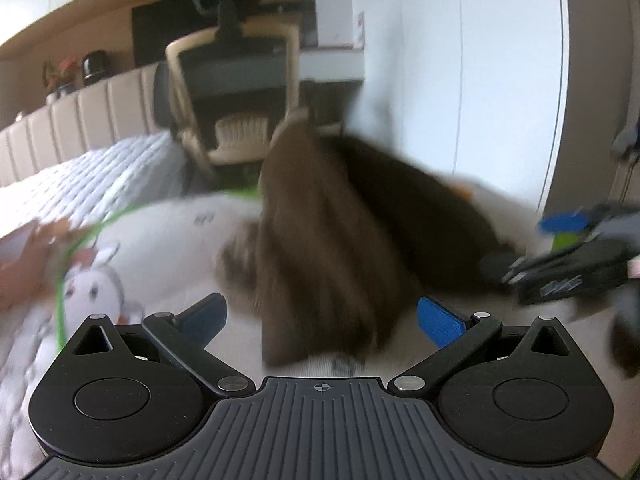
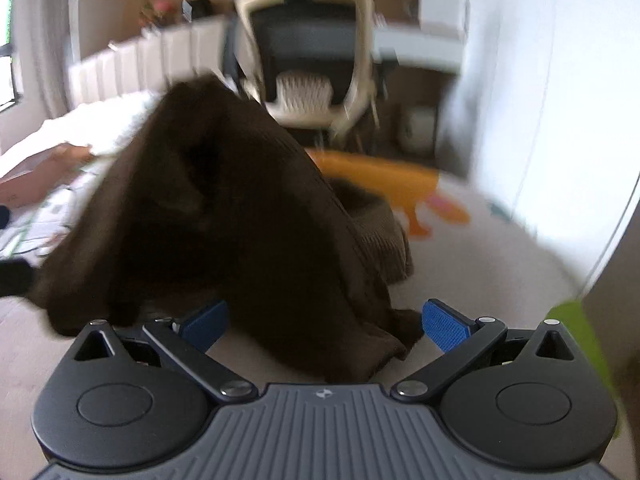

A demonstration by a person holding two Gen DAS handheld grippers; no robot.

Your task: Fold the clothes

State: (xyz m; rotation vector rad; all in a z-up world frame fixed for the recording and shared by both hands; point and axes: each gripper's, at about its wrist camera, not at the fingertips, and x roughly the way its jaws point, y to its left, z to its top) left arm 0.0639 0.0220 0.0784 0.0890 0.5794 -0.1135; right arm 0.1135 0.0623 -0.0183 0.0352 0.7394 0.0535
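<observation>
A dark brown knitted garment (image 1: 320, 240) lies in a tall crumpled heap on the pale mat, blurred by motion. My left gripper (image 1: 322, 320) is open, and the heap's near edge reaches in between its wide-spread blue pads (image 1: 440, 322). In the right wrist view the same garment (image 2: 240, 220) fills the middle. My right gripper (image 2: 324, 324) is open too, with the cloth's lower edge lying between its blue pads (image 2: 444, 326). The right gripper (image 1: 560, 256) also shows at the right edge of the left wrist view, beside the heap.
A beige office chair (image 1: 236, 92) stands behind the garment in front of a desk. A white quilted bed (image 1: 100, 176) and a cardboard box (image 1: 24, 260) are on the left, with a plush toy (image 1: 92, 292). An orange print (image 2: 392, 184) marks the mat. White wardrobe doors (image 1: 480, 80) are on the right.
</observation>
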